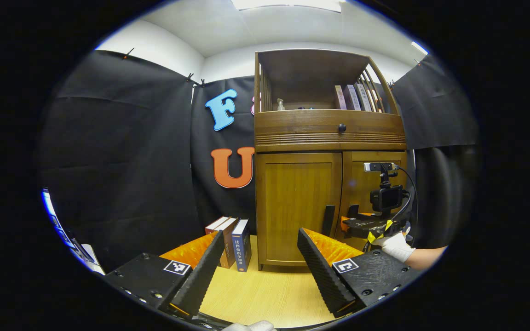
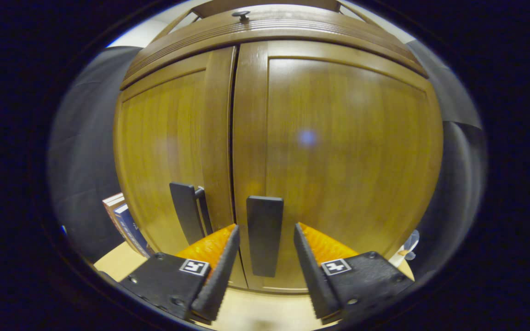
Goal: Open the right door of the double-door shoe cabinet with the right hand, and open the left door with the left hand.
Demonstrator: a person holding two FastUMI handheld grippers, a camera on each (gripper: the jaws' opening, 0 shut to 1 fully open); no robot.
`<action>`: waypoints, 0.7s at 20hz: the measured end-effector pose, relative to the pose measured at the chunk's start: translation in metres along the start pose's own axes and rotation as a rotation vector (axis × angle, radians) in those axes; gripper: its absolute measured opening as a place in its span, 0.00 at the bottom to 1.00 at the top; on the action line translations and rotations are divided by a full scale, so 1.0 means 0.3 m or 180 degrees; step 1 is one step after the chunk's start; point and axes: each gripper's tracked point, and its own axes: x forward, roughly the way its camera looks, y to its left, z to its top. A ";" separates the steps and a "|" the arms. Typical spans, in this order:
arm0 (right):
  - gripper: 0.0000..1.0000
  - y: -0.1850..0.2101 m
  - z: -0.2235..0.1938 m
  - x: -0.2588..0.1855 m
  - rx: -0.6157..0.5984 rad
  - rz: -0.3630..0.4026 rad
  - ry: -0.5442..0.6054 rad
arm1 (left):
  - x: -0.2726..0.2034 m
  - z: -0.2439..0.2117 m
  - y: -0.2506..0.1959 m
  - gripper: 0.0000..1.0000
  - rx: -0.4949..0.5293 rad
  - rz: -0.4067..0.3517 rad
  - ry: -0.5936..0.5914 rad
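Bright, even light from ceiling panel (image 1: 288, 3) overhead; strong fisheye bend at edges, esp. right gripper view where cabinet doors (image 2: 348, 161) bulge; soft glare spot on wood there, slight blur; left gripper view sharper.

The shoe cabinet (image 2: 338, 138) ahead of the fingers is warm honey-brown wood with fine vertical grain, and both door handles, the right door handle (image 2: 264, 234) between the fingers and the left door handle (image 2: 183, 209) beside them, are plain black. The counter (image 1: 265, 294) under the fingers is pale yellow wood with light streaks. The books (image 1: 239, 243) are blue, brown and red. The glove (image 1: 396, 246) is white.
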 end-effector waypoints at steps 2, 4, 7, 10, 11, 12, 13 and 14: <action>0.49 -0.011 -0.004 0.022 0.0055 -0.0054 -0.0013 | -0.001 -0.006 0.005 0.96 -0.0028 0.0003 0.0006; 0.37 -0.008 -0.009 0.012 0.0139 -0.0059 -0.0023 | 0.000 -0.004 0.000 0.96 -0.0074 -0.0030 -0.0011; 0.34 -0.009 -0.019 0.015 0.0120 0.0017 0.0047 | -0.012 0.001 -0.007 0.96 -0.0091 -0.0074 -0.0064; 0.33 -0.006 -0.024 -0.008 0.0117 0.0133 0.0112 | -0.035 -0.006 -0.002 0.96 -0.0082 -0.0099 -0.0078; 0.33 -0.009 -0.030 -0.025 0.0087 0.0156 0.0117 | -0.038 -0.017 0.002 0.96 -0.0085 -0.0105 -0.0070; 0.32 -0.012 -0.036 -0.046 0.0053 0.0175 0.0114 | -0.046 -0.025 0.006 0.96 -0.0086 -0.0110 -0.0056; 0.32 -0.013 -0.039 -0.063 0.0031 0.0196 0.0116 | -0.048 -0.031 0.007 0.96 -0.0092 -0.0116 -0.0033; 0.32 -0.014 -0.044 -0.079 0.0026 0.0218 0.0122 | -0.055 -0.035 0.010 0.96 -0.0101 -0.0129 -0.0026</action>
